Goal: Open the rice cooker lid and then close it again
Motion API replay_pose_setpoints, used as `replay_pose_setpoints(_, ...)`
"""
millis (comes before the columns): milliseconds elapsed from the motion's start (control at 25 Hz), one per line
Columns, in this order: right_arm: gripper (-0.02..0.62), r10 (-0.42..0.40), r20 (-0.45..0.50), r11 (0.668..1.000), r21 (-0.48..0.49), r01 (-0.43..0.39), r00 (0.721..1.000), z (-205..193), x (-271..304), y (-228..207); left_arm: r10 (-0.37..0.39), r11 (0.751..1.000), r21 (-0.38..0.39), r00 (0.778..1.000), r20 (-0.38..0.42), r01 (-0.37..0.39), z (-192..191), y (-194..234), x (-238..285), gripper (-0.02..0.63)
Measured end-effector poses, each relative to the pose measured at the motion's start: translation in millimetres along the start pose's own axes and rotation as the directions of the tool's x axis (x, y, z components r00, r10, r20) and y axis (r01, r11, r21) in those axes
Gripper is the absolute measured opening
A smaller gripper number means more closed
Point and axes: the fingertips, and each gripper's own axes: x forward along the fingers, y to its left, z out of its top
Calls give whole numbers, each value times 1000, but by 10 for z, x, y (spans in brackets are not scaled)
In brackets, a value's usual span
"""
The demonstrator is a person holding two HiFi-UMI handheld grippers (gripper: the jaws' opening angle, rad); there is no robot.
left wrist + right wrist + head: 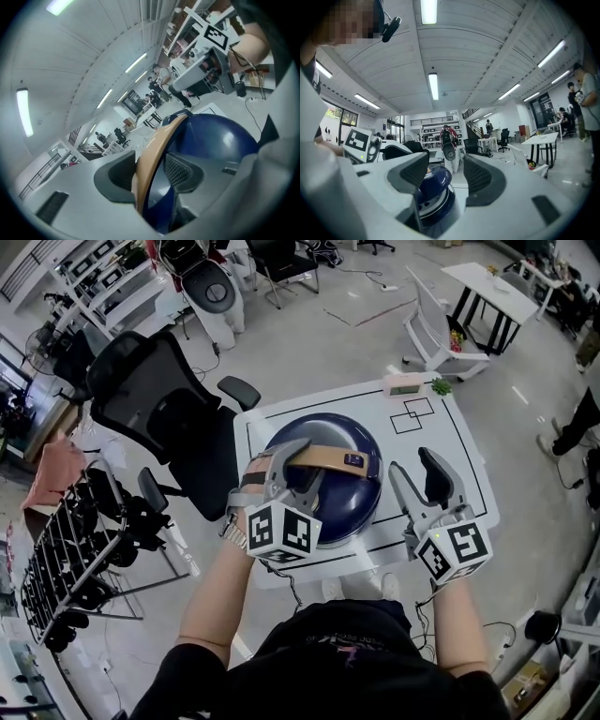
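Observation:
A navy blue, dome-shaped rice cooker (333, 493) stands on the white table (459, 456), with a tan handle (328, 457) arching over its lid. My left gripper (292, 463) is shut on the left end of that handle. In the left gripper view the tan handle (154, 150) runs between the two pads, with the blue lid (220, 136) behind it. My right gripper (420, 479) hangs just right of the cooker, open and holding nothing. In the right gripper view the cooker (433, 187) shows low between the jaws of the right gripper (445, 173), beyond them.
Black lines are marked on the table. At its far edge sit a small pale box (405, 382) and a green item (441, 386). A black office chair (159, 399) stands left of the table, a dark rack (75, 559) further left. A white chair (441, 329) stands beyond.

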Motion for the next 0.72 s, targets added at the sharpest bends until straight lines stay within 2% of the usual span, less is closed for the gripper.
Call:
replay_pose_setpoints(160,241,11,5,1000,-8,-11,1000,47,4,58,4,993,-119,999,40,1,-16,182,-112,186)
replay_pose_setpoints(320,241,19,13,1000,-9,-19,1000,76,20,121,22,972,-233,997,78,-3,-61,379,-229,186)
replay_pose_setpoints(720,241,53,26,998,-30,-52,998,156,109,361,96,883,-468,983,157,-11,-241,799,-484,186)
